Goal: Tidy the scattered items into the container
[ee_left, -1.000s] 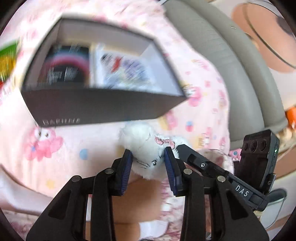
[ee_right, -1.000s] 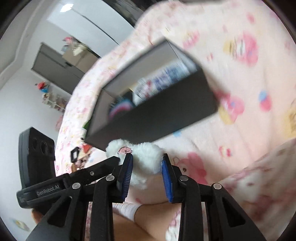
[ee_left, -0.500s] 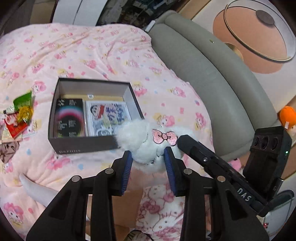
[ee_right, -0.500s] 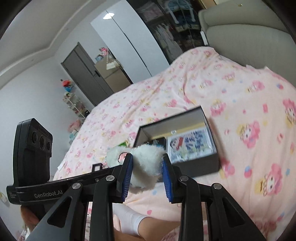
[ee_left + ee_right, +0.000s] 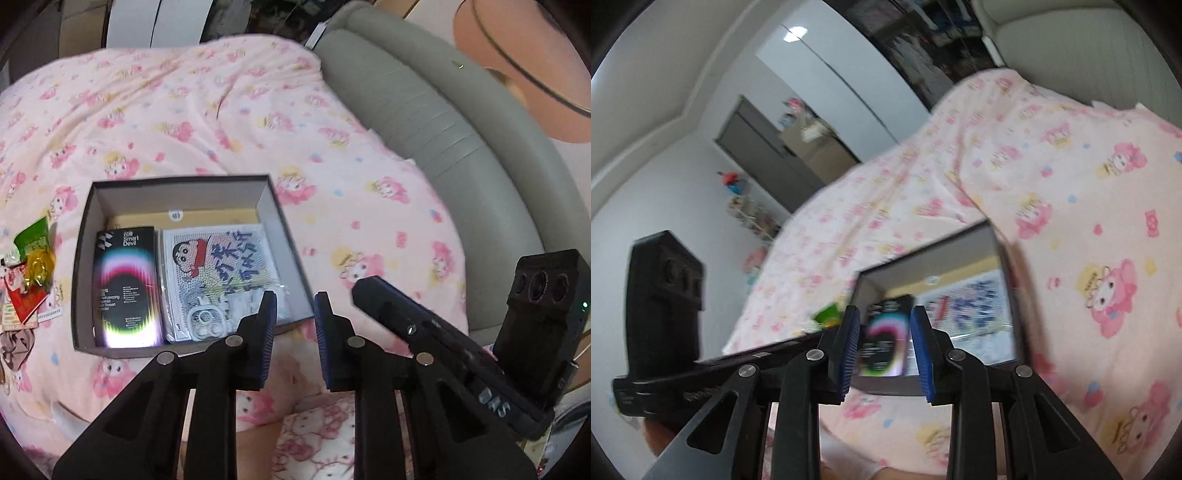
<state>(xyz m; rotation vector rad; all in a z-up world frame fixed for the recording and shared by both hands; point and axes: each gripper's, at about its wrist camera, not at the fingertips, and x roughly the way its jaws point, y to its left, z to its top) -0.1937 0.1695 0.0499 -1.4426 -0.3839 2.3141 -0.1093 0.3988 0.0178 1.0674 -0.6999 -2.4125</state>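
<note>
Two grippers hover over a pink printed bedspread. On it sits an open dark box, holding a black carton beside a cartoon sheet. Snack packets lie scattered left of the box. Left gripper: jaws apart, nothing held. Right gripper: jaws apart, nothing held

Two packets side-by-side in box

Pink cartoon-print bedspread, grey padded headboard, white walls, dark grey door, recessed ceiling light
</note>
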